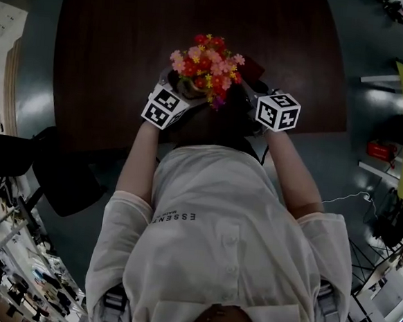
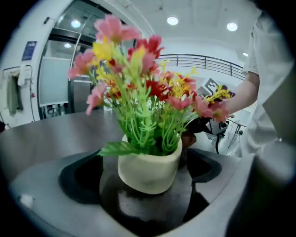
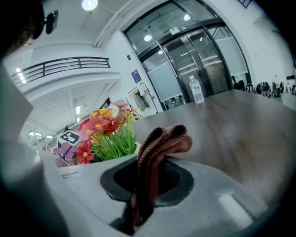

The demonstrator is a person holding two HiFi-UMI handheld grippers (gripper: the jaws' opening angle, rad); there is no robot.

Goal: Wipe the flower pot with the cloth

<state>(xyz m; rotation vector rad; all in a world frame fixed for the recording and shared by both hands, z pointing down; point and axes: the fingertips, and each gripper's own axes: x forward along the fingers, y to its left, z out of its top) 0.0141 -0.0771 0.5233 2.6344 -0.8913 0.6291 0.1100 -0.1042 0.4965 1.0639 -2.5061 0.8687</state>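
Note:
A cream flower pot [image 2: 148, 169] full of red, pink and yellow artificial flowers [image 1: 208, 63] stands on the dark brown table [image 1: 121, 39] near its front edge. My left gripper [image 2: 147, 178] has its jaws spread wide around the pot, with a black pad [image 2: 81, 178] on each side. I see no pad pressing on it. My right gripper [image 3: 150, 180] is shut on a brown knitted cloth [image 3: 159, 148], which bunches up above the jaws. It sits just right of the flowers [image 3: 108, 132]. In the head view the left gripper [image 1: 182, 96] and right gripper [image 1: 251, 105] flank the pot.
A clear water bottle [image 3: 197, 90] stands far across the table. A black chair [image 1: 55, 173] sits left of the person, off the table's front edge. Cables and equipment lie on the floor at the right [image 1: 385, 206].

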